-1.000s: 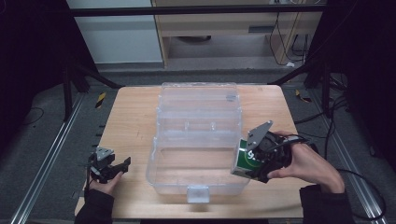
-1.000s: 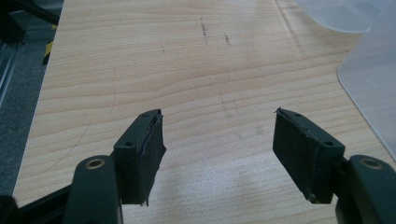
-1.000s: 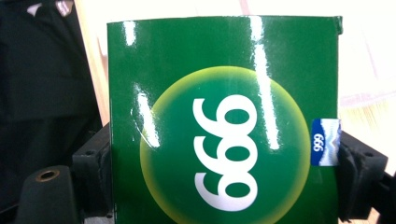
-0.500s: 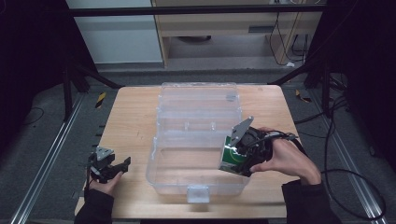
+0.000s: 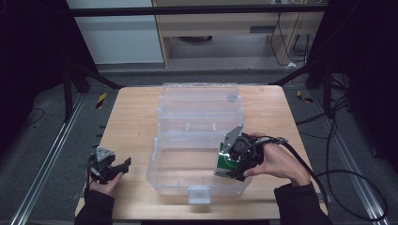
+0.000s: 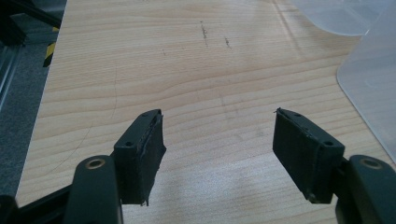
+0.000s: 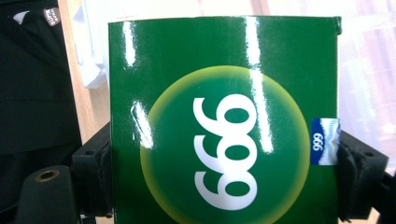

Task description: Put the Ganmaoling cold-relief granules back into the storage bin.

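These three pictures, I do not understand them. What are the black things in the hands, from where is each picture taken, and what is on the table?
There is no robot here. A person holds a hand-held grasping tool in each hand, each with two black jaws.

The high view looks down from above the person's side. On the wooden table stands a clear plastic storage box with its lid open. The left tool rests near the table's left front, jaws apart and holding nothing. The right tool is at the box's right side.

The other two pictures come from cameras riding on the tools. The left gripper view shows its open jaws over bare wood. The right gripper view shows its jaws clamping a green box printed with "999", seen upside down.
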The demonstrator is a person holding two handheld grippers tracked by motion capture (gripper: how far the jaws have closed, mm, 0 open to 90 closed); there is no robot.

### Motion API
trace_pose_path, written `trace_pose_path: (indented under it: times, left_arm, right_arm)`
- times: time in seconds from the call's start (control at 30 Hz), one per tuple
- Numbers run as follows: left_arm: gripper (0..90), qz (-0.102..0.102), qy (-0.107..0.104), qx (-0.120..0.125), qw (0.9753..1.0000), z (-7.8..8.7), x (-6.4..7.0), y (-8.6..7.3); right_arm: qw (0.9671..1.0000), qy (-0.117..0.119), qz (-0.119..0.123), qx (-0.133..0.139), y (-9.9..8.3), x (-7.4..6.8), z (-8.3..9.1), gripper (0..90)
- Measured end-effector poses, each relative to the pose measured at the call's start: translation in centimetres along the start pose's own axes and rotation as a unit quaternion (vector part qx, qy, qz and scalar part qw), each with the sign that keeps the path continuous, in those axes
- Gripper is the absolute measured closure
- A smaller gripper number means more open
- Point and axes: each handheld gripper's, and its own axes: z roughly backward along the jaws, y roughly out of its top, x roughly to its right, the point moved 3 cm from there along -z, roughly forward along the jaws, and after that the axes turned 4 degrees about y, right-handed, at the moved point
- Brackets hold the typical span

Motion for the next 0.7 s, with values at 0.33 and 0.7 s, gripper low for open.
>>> trace_pose_path:
  times: [0.33, 0.7]
  left_arm:
    - [32.8, 0.000, 0.000, 0.000, 1.0000, 0.0, 0.0, 0.0]
    - [32.9, -0.001, 0.000, 0.001, 1.0000, 0.0, 0.0, 0.0]
  right_arm:
    - [0.9998, 0.009, -0.009, -0.015, -0.8, 0.1, -1.7, 15.8]
    - [0.9993, 0.010, 0.000, -0.035, -1.1, 0.1, -3.0, 15.6]
